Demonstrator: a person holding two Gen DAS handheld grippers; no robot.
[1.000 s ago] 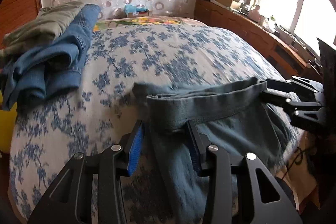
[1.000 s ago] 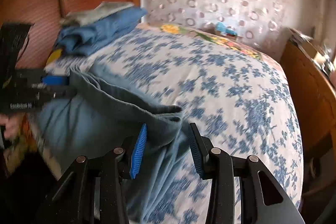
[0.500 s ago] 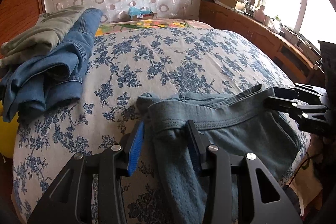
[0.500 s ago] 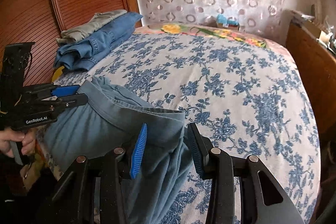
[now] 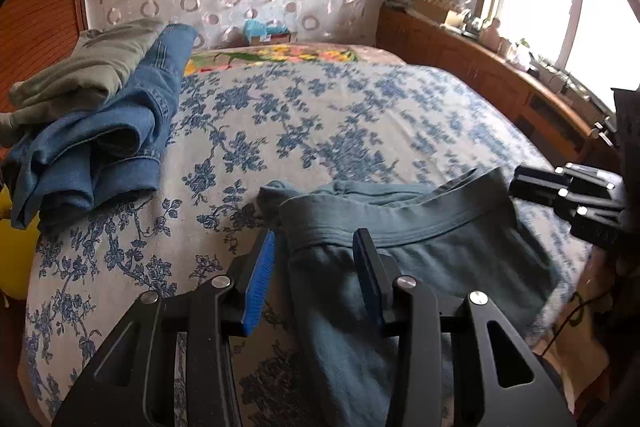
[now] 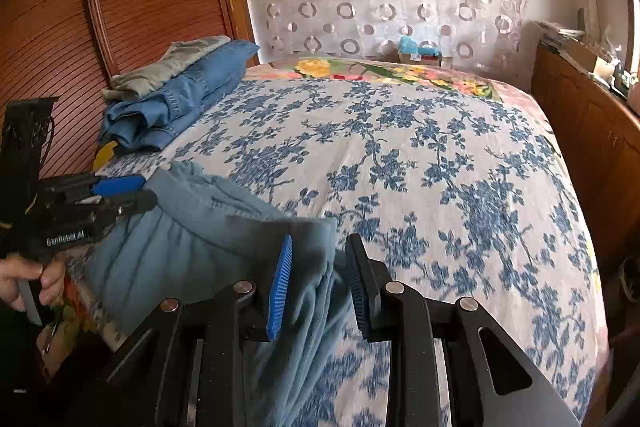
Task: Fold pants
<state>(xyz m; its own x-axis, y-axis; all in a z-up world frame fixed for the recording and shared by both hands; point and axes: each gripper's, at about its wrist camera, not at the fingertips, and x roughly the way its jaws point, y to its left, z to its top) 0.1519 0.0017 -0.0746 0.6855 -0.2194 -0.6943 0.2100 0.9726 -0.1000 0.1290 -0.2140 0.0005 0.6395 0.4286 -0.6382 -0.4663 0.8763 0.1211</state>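
Grey-blue pants (image 5: pixel 420 251) lie at the near edge of the bed, waistband (image 5: pixel 384 215) toward the bed's middle, legs hanging off the front. My left gripper (image 5: pixel 314 247) straddles the waistband's left corner, blue pads apart with cloth between them, not clamped. In the right wrist view the pants (image 6: pixel 192 251) show again; my right gripper (image 6: pixel 318 259) straddles the waistband's right corner, jaws apart. The right gripper also shows in the left wrist view (image 5: pixel 568 195), just off the cloth. The left gripper shows in the right wrist view (image 6: pixel 120 195).
The bed carries a blue-flowered spread (image 5: pixel 328 123). A pile of blue jeans (image 5: pixel 108 143) and olive pants (image 5: pixel 84 71) sits at the left side. A wooden cabinet (image 5: pixel 500 83) runs along the right. A wooden slatted door (image 6: pixel 80 27) stands behind the pile.
Both grippers have lowered the waistband onto the bed and pushed it slightly forward. The cloth has gone slack, and the right gripper now sits clear of the waistband's end.
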